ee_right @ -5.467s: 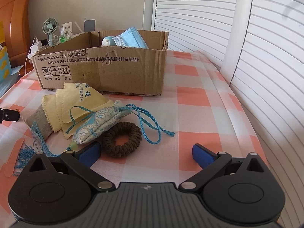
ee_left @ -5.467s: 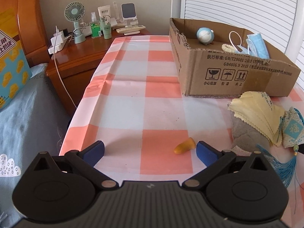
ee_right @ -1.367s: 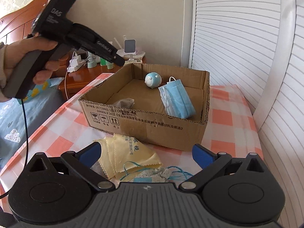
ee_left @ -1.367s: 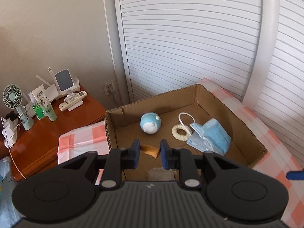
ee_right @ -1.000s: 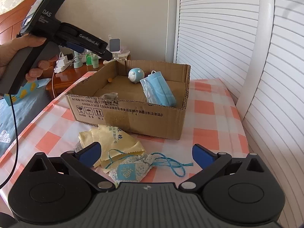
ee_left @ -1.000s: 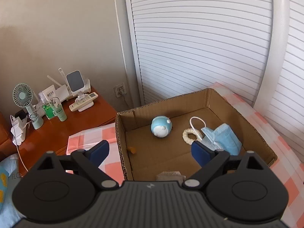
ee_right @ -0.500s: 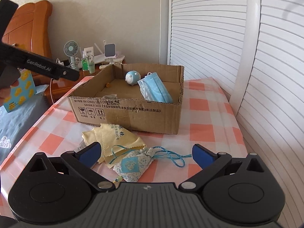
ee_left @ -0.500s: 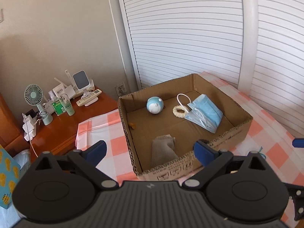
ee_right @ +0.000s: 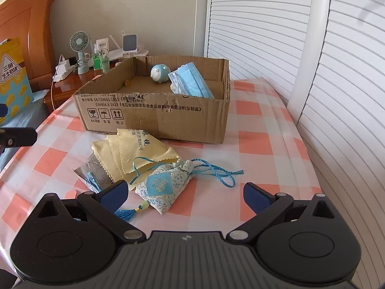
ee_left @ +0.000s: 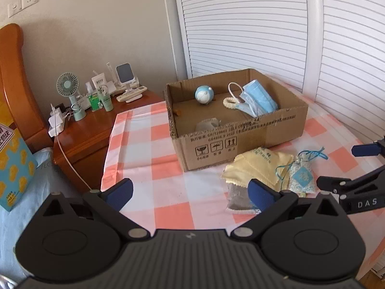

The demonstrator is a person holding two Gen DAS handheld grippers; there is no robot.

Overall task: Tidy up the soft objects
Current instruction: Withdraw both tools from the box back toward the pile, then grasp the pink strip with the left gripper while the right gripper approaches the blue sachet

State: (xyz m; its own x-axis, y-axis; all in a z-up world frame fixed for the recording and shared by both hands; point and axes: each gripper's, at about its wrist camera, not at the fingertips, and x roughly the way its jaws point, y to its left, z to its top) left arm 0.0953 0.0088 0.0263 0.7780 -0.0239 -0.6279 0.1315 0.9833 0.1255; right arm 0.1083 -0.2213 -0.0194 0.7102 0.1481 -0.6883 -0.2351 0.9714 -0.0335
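Nearest the right gripper (ee_right: 184, 196), whose jaws gape empty, lies the sachet (ee_right: 166, 184) on yellow cloths (ee_right: 134, 151), likely next. Left gripper (ee_left: 191, 191), jaws opening on nothing, hangs over the desk (ee_left: 144, 149). Beyond, the cardboard box (ee_left: 240, 142) collects sorted softs.

Green desk fan (ee_left: 67, 88) on wooden nightstand (ee_left: 96, 130)

Open cardboard box (ee_right: 154, 118) holding blue face mask (ee_right: 192, 83) and round blue toy (ee_right: 160, 73), yellow cloths (ee_right: 134, 154), grey pad (ee_right: 96, 172) and patterned sachet (ee_right: 166, 184) lying just before it
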